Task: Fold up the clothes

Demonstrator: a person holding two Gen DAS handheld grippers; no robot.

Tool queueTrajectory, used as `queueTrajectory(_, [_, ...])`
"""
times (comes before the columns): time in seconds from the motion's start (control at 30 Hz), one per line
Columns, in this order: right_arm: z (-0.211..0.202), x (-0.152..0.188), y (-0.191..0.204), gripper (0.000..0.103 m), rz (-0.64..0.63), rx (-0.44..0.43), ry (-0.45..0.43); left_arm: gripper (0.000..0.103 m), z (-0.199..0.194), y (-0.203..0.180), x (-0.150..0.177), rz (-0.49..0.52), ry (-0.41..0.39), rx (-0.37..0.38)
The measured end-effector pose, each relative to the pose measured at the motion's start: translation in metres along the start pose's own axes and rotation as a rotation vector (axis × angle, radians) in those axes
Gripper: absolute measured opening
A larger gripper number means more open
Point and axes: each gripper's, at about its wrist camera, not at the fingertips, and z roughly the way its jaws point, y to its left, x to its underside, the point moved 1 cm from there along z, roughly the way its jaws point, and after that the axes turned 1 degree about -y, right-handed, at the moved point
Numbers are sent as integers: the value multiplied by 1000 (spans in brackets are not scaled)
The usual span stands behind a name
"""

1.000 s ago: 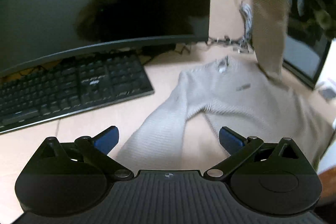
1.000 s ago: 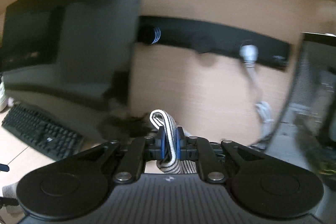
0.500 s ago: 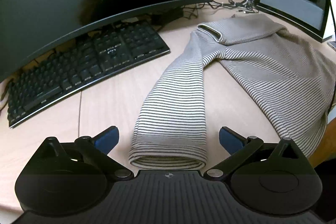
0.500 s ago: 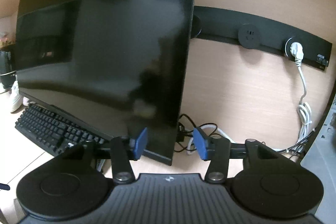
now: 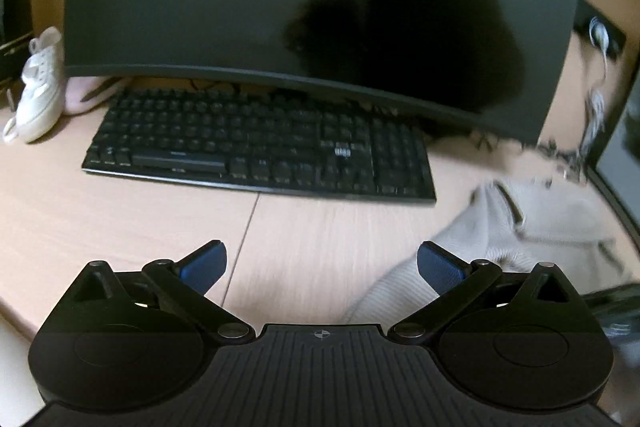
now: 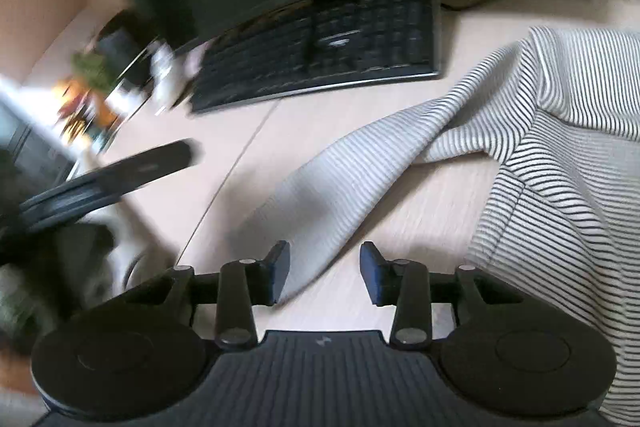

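Looking from the left wrist, the left gripper (image 5: 322, 265) was spread wide over the bare desk (image 5: 120, 219), holding nothing, the striped sweater (image 5: 500, 227) lying off to its right. From the right wrist, the right gripper (image 6: 325, 269) was spread around the sleeve (image 6: 340, 179), perhaps to pinch it.

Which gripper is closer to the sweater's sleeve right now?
Right. The right gripper is open right over the sleeve end. The left gripper, also open, faces bare desk, sleeve off to its right.
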Motion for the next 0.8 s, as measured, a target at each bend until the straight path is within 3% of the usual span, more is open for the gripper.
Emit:
queueTrajectory(0.13, [31,-4,0,42,55,-5,-5,103,-5,-1,2,-30,-10,11])
queueTrajectory(0.17, [34,-2,4,26,35,-17,4,103,-6,-2,2,-38,-10,15])
queueTrajectory(0.2, [36,-1,9,4,6,-35,14,103,-5,-3,2,-46,-8,21])
queueTrajectory(0.33, [1,-17,27,4,-182,-88,-32,103,1,-10,-5,-42,-11,46])
queueTrajectory(0.5, [-90,-73,-13,4,-312,84,-183,103,21,-33,-11,-54,-4,121])
queueTrajectory(0.63, [-148,-101,-60,5,-354,309,-255,103,42,-68,-11,-41,27,205])
queueTrajectory(0.73, [-173,-109,-88,11,-377,487,-308,103,56,-100,-10,-3,55,267])
queueTrajectory(0.8, [-182,-104,-103,22,-330,505,-320,103,67,-121,-9,26,74,305])
